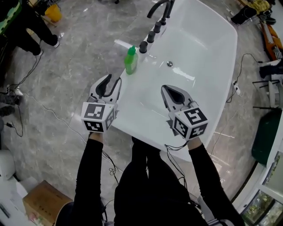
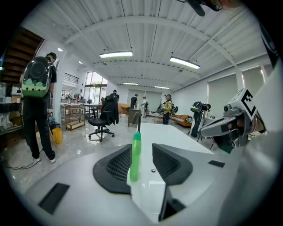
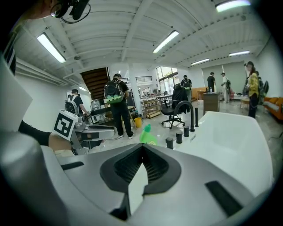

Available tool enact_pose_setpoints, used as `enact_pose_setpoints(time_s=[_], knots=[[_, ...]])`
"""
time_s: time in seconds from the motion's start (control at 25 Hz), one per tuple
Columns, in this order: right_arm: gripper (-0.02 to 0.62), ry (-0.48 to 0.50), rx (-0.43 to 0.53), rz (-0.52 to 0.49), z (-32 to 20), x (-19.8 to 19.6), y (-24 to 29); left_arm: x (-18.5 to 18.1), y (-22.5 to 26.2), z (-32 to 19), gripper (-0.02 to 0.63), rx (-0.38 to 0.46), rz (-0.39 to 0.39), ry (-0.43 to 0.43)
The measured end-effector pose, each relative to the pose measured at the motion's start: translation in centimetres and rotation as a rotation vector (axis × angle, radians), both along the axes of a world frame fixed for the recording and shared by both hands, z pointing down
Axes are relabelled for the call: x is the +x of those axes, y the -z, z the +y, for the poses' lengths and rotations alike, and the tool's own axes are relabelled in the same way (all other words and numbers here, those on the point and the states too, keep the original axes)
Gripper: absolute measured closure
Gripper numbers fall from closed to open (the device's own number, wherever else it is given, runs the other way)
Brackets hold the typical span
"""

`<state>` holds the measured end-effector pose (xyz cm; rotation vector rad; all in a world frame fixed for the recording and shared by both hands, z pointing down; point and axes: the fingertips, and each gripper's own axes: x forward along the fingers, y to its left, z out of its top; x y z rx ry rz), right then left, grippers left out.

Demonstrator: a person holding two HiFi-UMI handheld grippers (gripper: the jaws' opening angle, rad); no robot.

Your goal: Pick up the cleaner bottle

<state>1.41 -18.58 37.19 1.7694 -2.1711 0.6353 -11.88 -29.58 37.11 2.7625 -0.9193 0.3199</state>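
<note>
Bottle position: the green cleaner bottle stands upright on the left rim of the white bathtub, just beside the row of black tap knobs that leads up to the black faucet.

Left gripper: held over the tub's left edge and pointed at the bottle. Its jaws stand partly apart. In the left gripper view the bottle lines up in the gap between them, but it is farther out, and the pads do not touch it. Nothing is gripped.

Right gripper: held over the tub's basin, well apart from the bottle. Its jaws meet at the tips and hold nothing.

Surroundings: grey marble floor around the tub, with a cardboard box behind the person's left arm.
</note>
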Motion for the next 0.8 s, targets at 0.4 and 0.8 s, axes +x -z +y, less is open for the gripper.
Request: enact_pose_setpoints(time_s=[0.4,0.8], knots=[[0.594,-0.008,-0.006,-0.008,-1.9,2.1,-4.5,3.6,-7.0,-2.9,0.388,-0.015,-0.11,-0.015],[0.594,-0.008,-0.032,-0.058,-2.7,2.5,-9.5,6.5,-13.4,-6.2,0.354,-0.067,-0.141,-0.026]])
